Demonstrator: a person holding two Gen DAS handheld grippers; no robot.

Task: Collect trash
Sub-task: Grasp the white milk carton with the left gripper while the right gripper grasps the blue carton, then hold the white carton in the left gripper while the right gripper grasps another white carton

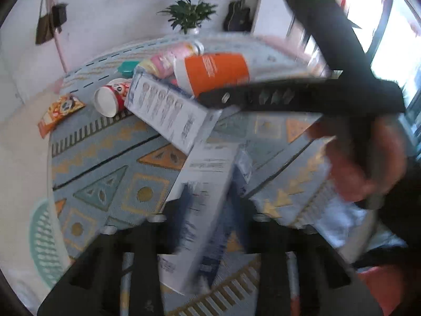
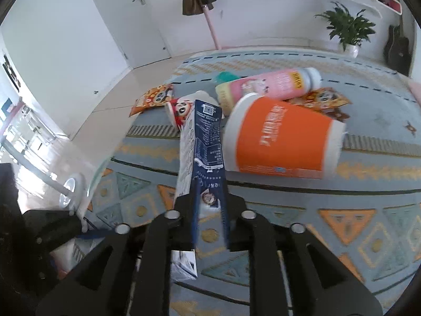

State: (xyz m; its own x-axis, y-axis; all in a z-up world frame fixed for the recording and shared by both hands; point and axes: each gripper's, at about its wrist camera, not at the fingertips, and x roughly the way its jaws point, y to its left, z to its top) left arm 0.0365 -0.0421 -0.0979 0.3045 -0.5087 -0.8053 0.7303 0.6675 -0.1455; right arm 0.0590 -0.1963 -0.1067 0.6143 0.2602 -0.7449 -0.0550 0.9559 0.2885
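My left gripper (image 1: pixel 210 210) is shut on a white and blue carton (image 1: pixel 205 184), held above the rug. My right gripper (image 2: pixel 210 210) is shut on another blue and white milk carton (image 2: pixel 202 152); this carton (image 1: pixel 168 110) and the right gripper's finger (image 1: pixel 263 97) also show in the left wrist view. On the rug lie an orange paper cup (image 2: pixel 281 137), a pink bottle (image 2: pixel 271 84), a small red cup (image 2: pixel 181 110) and two orange snack packets (image 2: pixel 152 97) (image 2: pixel 323 100).
A patterned blue rug (image 2: pixel 342 197) covers the floor. A teal basket (image 1: pixel 44 239) sits at the left edge of the left wrist view. A potted plant (image 2: pixel 347 31), a pink coat stand (image 2: pixel 210 21) with bags and a guitar (image 2: pixel 397 50) stand by the far wall.
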